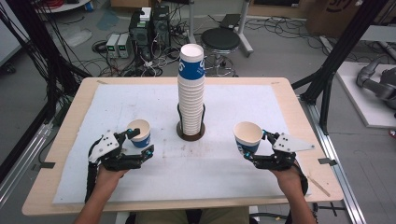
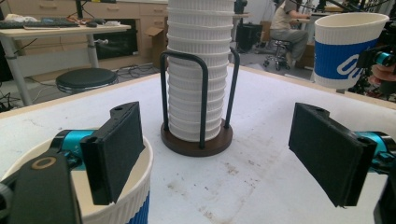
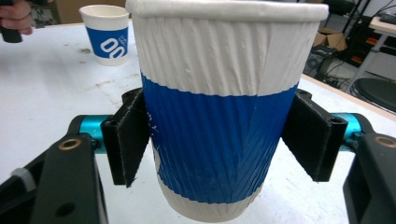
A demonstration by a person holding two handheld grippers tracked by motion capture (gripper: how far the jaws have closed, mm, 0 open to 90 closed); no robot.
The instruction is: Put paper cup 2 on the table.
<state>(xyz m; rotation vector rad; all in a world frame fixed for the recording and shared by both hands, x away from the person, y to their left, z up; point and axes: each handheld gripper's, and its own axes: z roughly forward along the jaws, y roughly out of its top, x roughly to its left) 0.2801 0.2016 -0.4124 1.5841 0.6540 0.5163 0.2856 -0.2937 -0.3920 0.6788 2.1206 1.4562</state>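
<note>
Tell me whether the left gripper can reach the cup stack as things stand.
Probably yes: bare table lies between the left gripper and the cup stack, though one jaw sits inside the near cup.

Each hand-held gripper, left [image 1: 138, 143] and right [image 1: 256, 147], had a black frame, flat black foam-faced jaws, turquoise metal collars, brass-coloured eyelets and a grey three-cornered top plate dotted with screws. A black ribbed cable [image 1: 89, 179] trailed from the left one.

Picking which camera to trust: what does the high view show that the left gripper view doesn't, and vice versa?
High view: the cup stack's top, the person's forearms. Left gripper view: the left gripper's jaws standing wide, one pad at the near cup's rim. Both: the stack holder, and the right gripper shut on the held cup.
</note>
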